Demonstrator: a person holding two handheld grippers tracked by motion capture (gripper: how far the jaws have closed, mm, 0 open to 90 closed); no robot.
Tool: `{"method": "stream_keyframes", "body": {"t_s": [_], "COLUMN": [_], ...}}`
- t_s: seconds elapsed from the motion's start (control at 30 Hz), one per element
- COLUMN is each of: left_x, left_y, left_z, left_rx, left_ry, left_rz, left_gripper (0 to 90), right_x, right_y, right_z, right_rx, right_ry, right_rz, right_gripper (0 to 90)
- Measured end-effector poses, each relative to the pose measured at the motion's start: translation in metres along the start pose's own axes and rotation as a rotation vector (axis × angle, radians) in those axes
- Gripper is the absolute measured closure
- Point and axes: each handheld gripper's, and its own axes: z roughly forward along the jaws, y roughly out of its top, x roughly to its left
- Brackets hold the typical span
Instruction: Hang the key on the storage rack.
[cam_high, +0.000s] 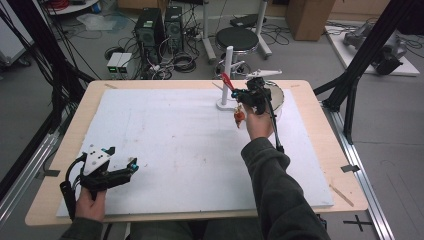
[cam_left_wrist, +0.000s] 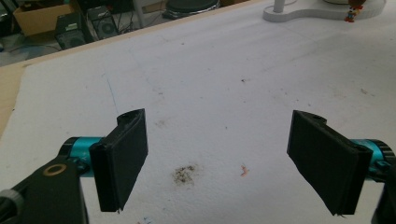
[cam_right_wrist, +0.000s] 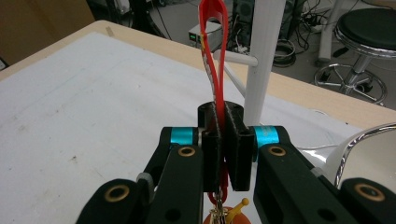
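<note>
- Step in hand, as judged: hanging a keychain on the white peg stand (cam_high: 227, 75); the loop is raised close to a side peg and not yet over it
- Right claw (cam_right_wrist: 223, 140): clamped on the red strap (cam_right_wrist: 215, 56) of the keychain, jaws nearly together with the strap pinched between the pads; seen in the high view at 1 o'clock on the counter (cam_high: 60, 145)
- Keychain: flat red strap forming a narrow loop above the jaws; a small orange charm (cam_high: 239, 116) dangles below on a metal ring; it sits just at 3 o'clock of the stand's post
- Next move calls for: threading the open loop over the white peg (cam_right_wrist: 236, 58), then easing the jaws apart
- Left claw (cam_left_wrist: 224, 154): wide open, gripping nothing, low over the white mat (cam_high: 165, 145) at 8 o'clock
- Also present: shiny metal bowl (cam_right_wrist: 369, 149) at 3 o'clock of the right claw
</note>
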Motion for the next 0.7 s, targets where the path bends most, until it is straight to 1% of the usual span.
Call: {"method": "stream_keyframes", "body": {"t_s": [0.27, 0.3, 0.57, 0.7], "left_x": [-0.0003, -0.0003, -0.0003, -0.0006], "left_y": [0.0000, -0.0001, -0.0001, 0.0000], "left_z": [0.0002, 0.0002, 0.0001, 0.0000], "left_rx": [-0.001, -0.001, -0.005, 0.000], "left_ry": [-0.001, -0.002, -0.006, -0.008], "left_rz": [0.003, 0.002, 0.003, 0.005], "left_gripper": [20.8, 20.8, 20.7, 20.7], "right_x": [-0.0002, 0.0003, -0.0007, -0.0007], "right_y": [-0.0015, -0.0019, -0.0058, -0.0063], "right_z": [0.0023, 0.0029, 0.0065, 0.0084], "right_rx": [0.009, 0.015, 0.028, 0.034], "right_ry": [-0.001, -0.004, -0.010, -0.016], "right_rz": [0.001, 0.007, 0.013, 0.012], "right_gripper": [86.0, 85.9, 85.9, 85.9]}}
